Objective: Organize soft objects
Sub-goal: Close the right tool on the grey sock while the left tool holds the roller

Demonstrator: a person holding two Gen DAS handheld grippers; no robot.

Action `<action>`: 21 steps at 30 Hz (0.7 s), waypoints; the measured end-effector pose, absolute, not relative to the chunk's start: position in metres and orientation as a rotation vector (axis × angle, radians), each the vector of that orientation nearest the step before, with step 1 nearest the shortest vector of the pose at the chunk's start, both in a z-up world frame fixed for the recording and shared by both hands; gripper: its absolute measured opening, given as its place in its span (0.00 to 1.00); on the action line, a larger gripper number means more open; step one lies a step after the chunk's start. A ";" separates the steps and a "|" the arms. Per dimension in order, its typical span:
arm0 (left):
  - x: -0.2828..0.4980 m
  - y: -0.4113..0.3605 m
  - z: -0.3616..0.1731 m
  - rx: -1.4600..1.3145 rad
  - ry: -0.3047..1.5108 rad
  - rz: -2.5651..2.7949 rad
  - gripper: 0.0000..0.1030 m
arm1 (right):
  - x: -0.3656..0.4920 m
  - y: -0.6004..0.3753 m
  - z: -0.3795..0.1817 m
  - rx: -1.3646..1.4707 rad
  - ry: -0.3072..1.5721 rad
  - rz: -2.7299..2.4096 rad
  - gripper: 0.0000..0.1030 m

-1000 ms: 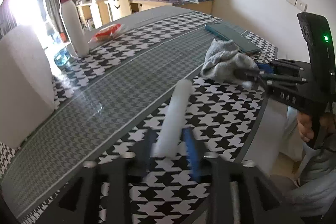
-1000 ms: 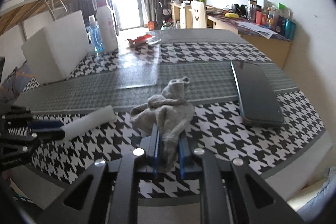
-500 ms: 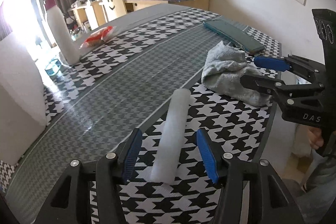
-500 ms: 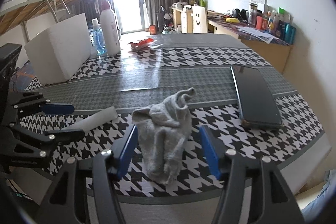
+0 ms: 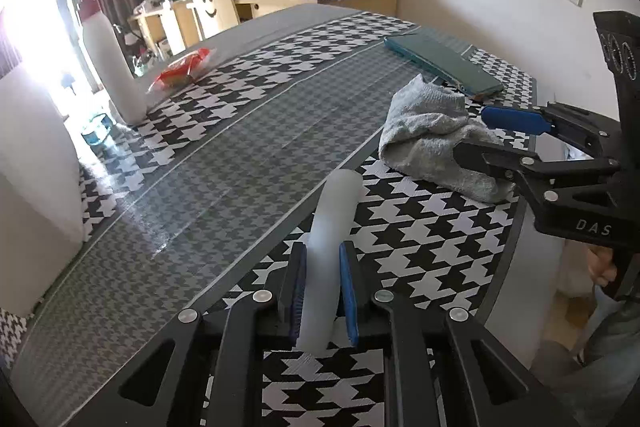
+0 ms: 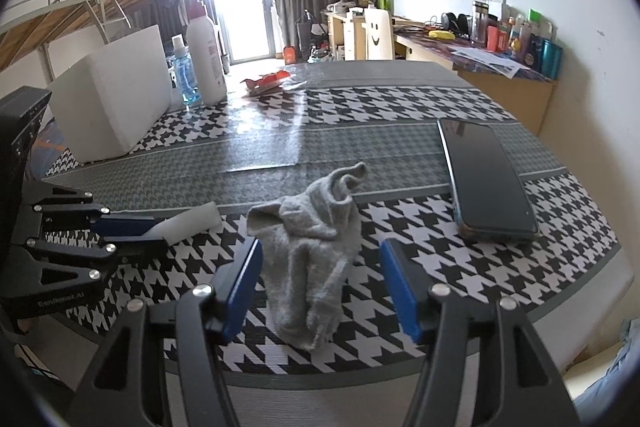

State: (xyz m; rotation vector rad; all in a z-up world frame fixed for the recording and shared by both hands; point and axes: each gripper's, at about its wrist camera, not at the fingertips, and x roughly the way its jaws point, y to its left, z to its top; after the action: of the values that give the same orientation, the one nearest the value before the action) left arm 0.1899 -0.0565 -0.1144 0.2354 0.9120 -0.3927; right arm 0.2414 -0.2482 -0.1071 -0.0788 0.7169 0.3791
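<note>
A white foam roll (image 5: 336,199) lies on the houndstooth table (image 5: 224,155), its near end between the blue pads of my left gripper (image 5: 322,251). The jaws are closing and the pads press on the roll's sides. In the right wrist view the left gripper (image 6: 156,233) holds that foam roll (image 6: 196,221) at the left. A crumpled grey cloth (image 6: 312,223) rests on the table between the wide-spread fingers of my right gripper (image 6: 320,247), which is open and touches nothing. From the left wrist view, the right gripper (image 5: 472,133) straddles the cloth (image 5: 428,139).
A dark phone (image 6: 488,175) lies to the right of the cloth. At the far left stand a white foam block (image 6: 116,99), a white pump bottle (image 6: 206,55) and a blue bottle (image 6: 184,75). A red packet (image 6: 268,81) lies at the back. The table's near edge (image 6: 400,379) runs just under the grippers.
My right gripper let go of the grey cloth and opened wide; the cloth now lies on the table. My left gripper's jaws came together onto the foam roll.
</note>
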 end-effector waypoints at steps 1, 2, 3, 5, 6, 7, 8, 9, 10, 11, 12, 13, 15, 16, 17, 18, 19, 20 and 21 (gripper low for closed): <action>0.189 -0.055 -0.113 0.222 0.908 -0.393 0.17 | 0.241 -0.247 -0.107 -0.080 0.718 0.379 0.64; 0.188 -0.053 -0.110 0.210 0.903 -0.390 0.17 | 0.241 -0.246 -0.107 -0.080 0.718 0.382 0.64; 0.186 -0.052 -0.107 0.198 0.893 -0.388 0.17 | 0.241 -0.245 -0.106 -0.077 0.717 0.385 0.64; 0.183 -0.048 -0.102 0.166 0.874 -0.384 0.17 | 0.242 -0.243 -0.106 -0.076 0.715 0.390 0.64; 0.181 -0.046 -0.099 0.149 0.867 -0.384 0.17 | 0.243 -0.242 -0.106 -0.078 0.715 0.393 0.64; 0.180 -0.044 -0.097 0.135 0.862 -0.383 0.17 | 0.244 -0.241 -0.106 -0.078 0.716 0.393 0.64; 0.178 -0.043 -0.096 0.121 0.860 -0.384 0.17 | 0.245 -0.241 -0.106 -0.080 0.718 0.392 0.64; 0.177 -0.042 -0.095 0.111 0.859 -0.383 0.17 | 0.246 -0.240 -0.107 -0.081 0.719 0.395 0.64; 0.176 -0.040 -0.094 0.102 0.855 -0.379 0.17 | 0.247 -0.239 -0.107 -0.081 0.722 0.399 0.64; 0.174 -0.038 -0.092 0.092 0.849 -0.374 0.17 | 0.248 -0.238 -0.108 -0.081 0.726 0.400 0.64; 0.173 -0.037 -0.091 0.085 0.846 -0.373 0.17 | 0.250 -0.237 -0.109 -0.083 0.730 0.397 0.64; 0.172 -0.036 -0.090 0.077 0.843 -0.372 0.17 | 0.250 -0.236 -0.110 -0.086 0.733 0.395 0.64; 0.169 -0.033 -0.089 0.075 0.838 -0.360 0.17 | 0.251 -0.234 -0.112 -0.097 0.738 0.400 0.64; 0.168 -0.032 -0.089 0.078 0.834 -0.353 0.17 | 0.252 -0.232 -0.114 -0.105 0.744 0.398 0.64; 0.167 -0.031 -0.089 0.075 0.832 -0.347 0.17 | 0.252 -0.230 -0.115 -0.112 0.746 0.395 0.64; 0.167 -0.028 -0.089 0.069 0.832 -0.344 0.17 | 0.252 -0.228 -0.116 -0.126 0.746 0.393 0.62; 0.166 -0.027 -0.089 0.064 0.832 -0.339 0.17 | 0.252 -0.226 -0.117 -0.130 0.749 0.392 0.58; 0.165 -0.025 -0.088 0.060 0.829 -0.332 0.17 | 0.252 -0.225 -0.118 -0.135 0.756 0.395 0.51; 0.164 -0.024 -0.087 0.059 0.828 -0.330 0.17 | 0.252 -0.223 -0.120 -0.140 0.764 0.397 0.47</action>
State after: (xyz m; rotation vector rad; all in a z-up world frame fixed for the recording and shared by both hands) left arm 0.1644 -0.0239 -0.0873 0.0586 0.8281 -0.3302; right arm 0.2516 -0.2234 -0.1195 -0.1400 0.7636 0.3969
